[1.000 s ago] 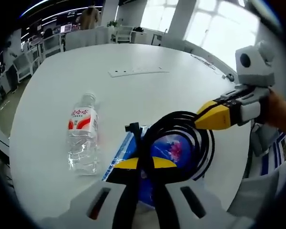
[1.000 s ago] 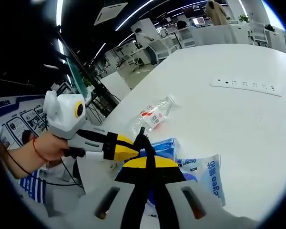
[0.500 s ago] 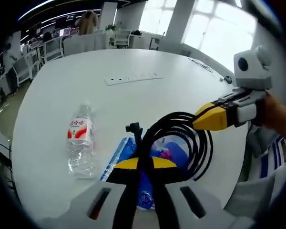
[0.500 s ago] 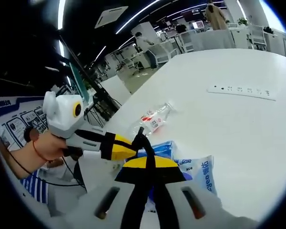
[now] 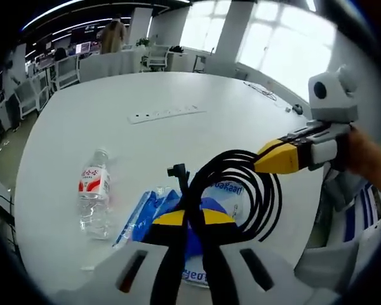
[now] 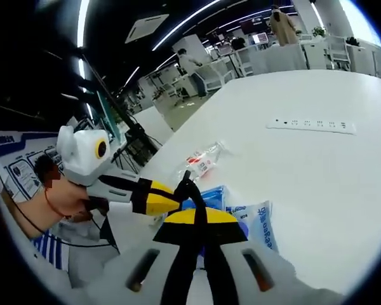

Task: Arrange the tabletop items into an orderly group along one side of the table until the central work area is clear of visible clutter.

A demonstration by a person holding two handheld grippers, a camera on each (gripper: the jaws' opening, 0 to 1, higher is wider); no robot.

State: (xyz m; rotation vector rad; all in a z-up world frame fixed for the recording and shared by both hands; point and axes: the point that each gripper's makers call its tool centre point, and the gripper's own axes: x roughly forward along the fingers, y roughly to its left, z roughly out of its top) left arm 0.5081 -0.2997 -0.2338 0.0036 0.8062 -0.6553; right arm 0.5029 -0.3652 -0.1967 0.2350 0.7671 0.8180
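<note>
- Left gripper view: the left gripper (image 5: 187, 219) is seen with its jaws clamped on a coiled black cable (image 5: 241, 190), held above a blue packet (image 5: 178, 219) on the white tabletop (image 5: 178, 136). A water bottle (image 5: 93, 200) lies left of the jaws, a power strip (image 5: 167, 114) well beyond them. The right gripper (image 5: 276, 159) is closed on the coil's right side.
- Right gripper view: the right gripper (image 6: 199, 219) is shown shut on the cable (image 6: 197, 210), the left gripper (image 6: 162, 198) just left of the jaws, the packet (image 6: 254, 219) beneath.

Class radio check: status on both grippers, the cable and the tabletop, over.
Left gripper and right gripper both shut on black cable coil. Coil over blue packet. Water bottle lying beside; power strip farther back.
</note>
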